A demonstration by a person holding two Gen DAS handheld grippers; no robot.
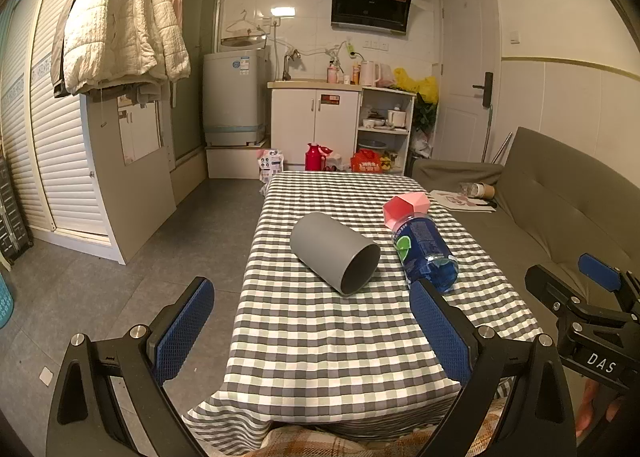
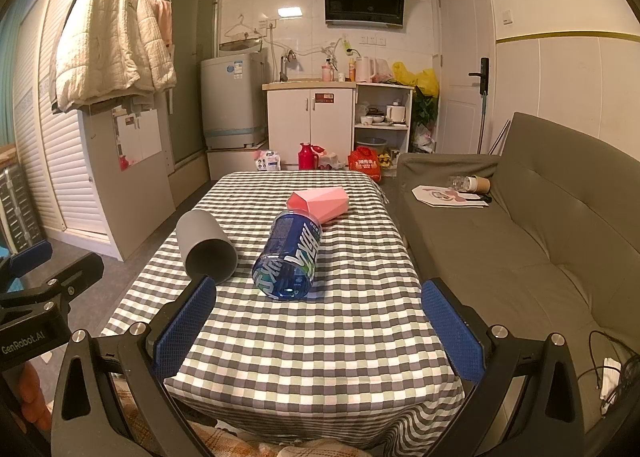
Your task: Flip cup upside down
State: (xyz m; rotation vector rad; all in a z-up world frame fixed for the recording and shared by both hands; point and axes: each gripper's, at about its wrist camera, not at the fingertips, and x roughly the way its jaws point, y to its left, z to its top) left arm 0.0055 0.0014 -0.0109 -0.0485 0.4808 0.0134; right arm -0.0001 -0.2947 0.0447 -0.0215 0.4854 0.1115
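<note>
A grey cup (image 1: 334, 251) lies on its side on the checkered table (image 1: 320, 337), its open mouth toward me; it also shows in the right wrist view (image 2: 206, 247). A pink faceted cup (image 1: 406, 209) lies on its side farther back, also in the right wrist view (image 2: 320, 203). My left gripper (image 1: 312, 331) is open and empty, hovering over the table's near edge, short of the grey cup. My right gripper (image 2: 318, 331) is open and empty, near the front edge, behind the blue bottle (image 2: 290, 261).
The blue bottle (image 1: 426, 253) lies on its side between the cups. A grey sofa (image 2: 520, 241) stands right of the table. Floor (image 1: 180, 241) lies to the left. Kitchen cabinets (image 1: 316, 121) and a washing machine (image 1: 234, 97) stand at the back.
</note>
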